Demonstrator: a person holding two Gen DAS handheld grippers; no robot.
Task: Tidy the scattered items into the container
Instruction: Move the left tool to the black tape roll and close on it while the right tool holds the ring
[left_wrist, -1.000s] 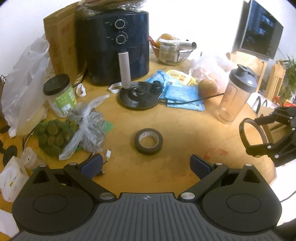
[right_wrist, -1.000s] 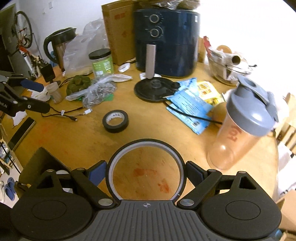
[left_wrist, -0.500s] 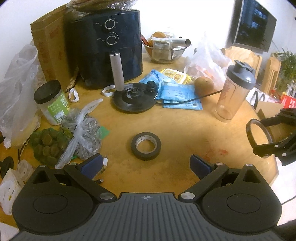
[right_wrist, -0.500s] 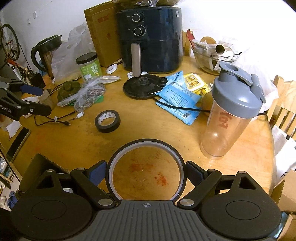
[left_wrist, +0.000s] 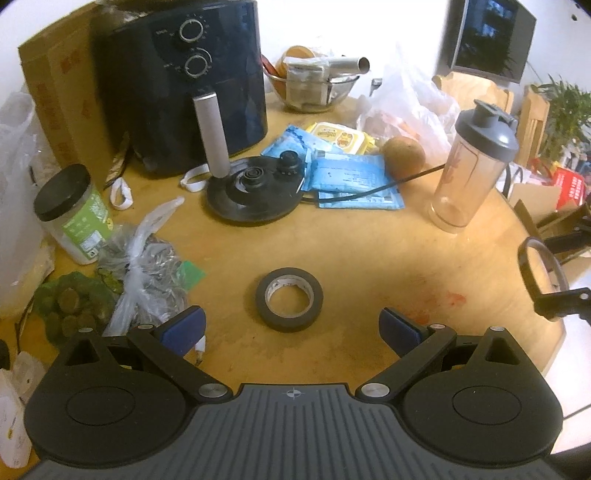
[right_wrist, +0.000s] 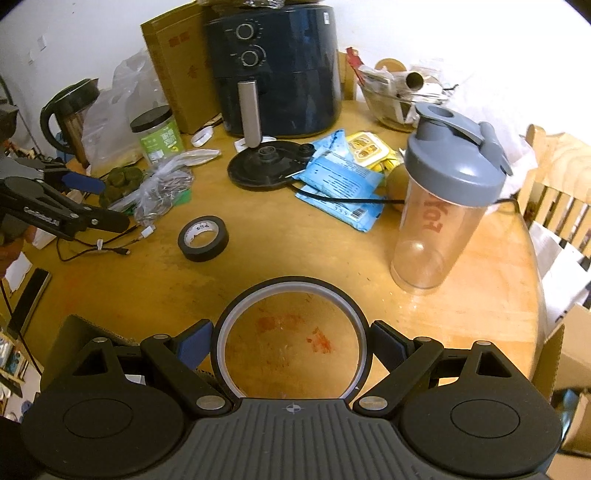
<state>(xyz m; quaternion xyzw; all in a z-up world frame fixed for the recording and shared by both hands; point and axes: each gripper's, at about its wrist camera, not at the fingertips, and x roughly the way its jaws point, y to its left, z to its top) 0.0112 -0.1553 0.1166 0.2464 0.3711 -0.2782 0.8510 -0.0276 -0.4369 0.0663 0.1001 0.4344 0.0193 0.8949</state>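
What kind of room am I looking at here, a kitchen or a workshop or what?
Most likely a home kitchen or dining area. A dark air fryer stands on a cluttered round wooden table, along with a kettle base and a shaker bottle, and a wooden chair sits beside it.

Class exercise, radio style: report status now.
Left gripper open, empty. Right gripper shut on black ring. Tape roll flat on table, path clear.

A round wooden table is crowded: a black tape roll near the middle, an air fryer at the far side, a shaker bottle at the right, a green-labelled jar at the left.
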